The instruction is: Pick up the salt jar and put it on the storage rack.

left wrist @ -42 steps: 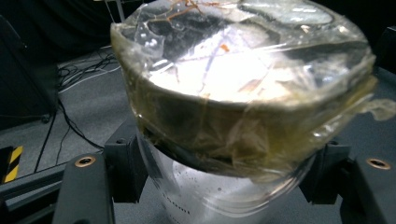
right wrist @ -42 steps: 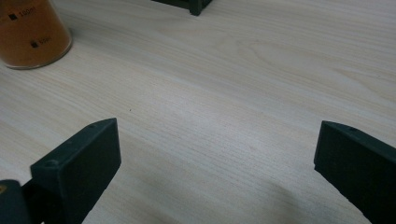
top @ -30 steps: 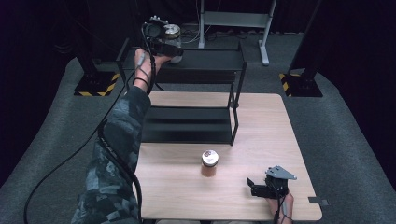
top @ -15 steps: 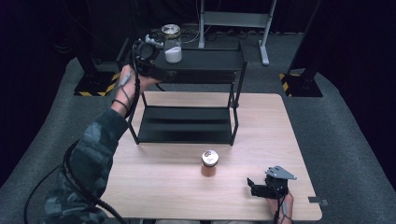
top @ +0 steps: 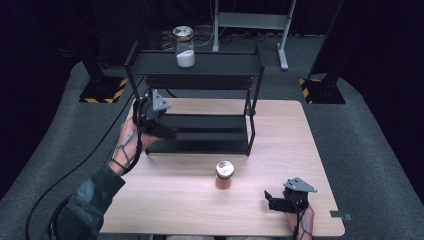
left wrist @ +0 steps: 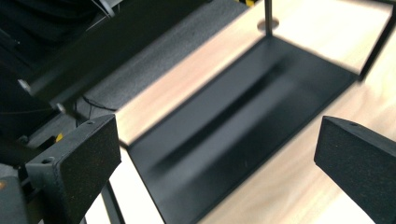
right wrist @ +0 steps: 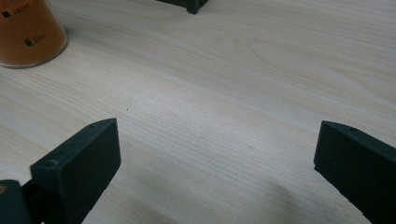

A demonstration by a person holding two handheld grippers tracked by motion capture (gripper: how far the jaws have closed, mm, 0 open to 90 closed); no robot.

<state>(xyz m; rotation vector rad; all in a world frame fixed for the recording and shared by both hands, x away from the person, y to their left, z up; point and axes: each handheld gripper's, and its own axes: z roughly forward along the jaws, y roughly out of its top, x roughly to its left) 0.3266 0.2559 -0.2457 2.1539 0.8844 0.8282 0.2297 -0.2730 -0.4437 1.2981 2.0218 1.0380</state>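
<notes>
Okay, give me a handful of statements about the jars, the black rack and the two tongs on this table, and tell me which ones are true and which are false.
1. The jar with white contents stands on the top shelf of the black rack. True.
2. The left tongs grip that jar. False: their jaws stand open and empty, near the rack's lower shelf.
3. The orange-filled jar stands on the wooden table in front of the rack. True.
4. The right tongs are shut on the orange-filled jar. False: they are open, apart from it, at the table's near right.
5. The orange-filled jar lies on its side. False: it stands upright.
</notes>
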